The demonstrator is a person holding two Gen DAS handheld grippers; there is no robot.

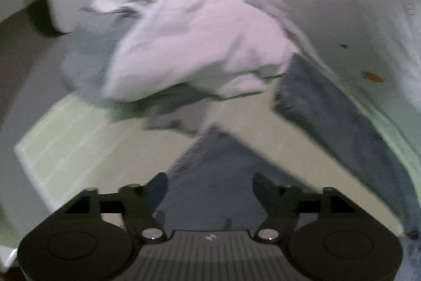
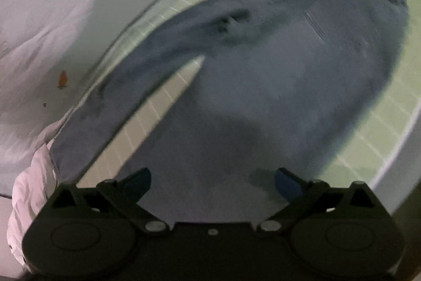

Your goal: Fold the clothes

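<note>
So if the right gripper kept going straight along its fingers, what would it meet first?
Most likely the blue jeans spread on the green grid mat; the open right gripper points down at them, though blur hides depth.

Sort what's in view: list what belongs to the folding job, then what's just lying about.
Job:
- jeans
- pale pink garment
- grey garment
- left gripper, open
- right gripper, open
- green grid mat

Lying about:
- white sheet with orange print
</note>
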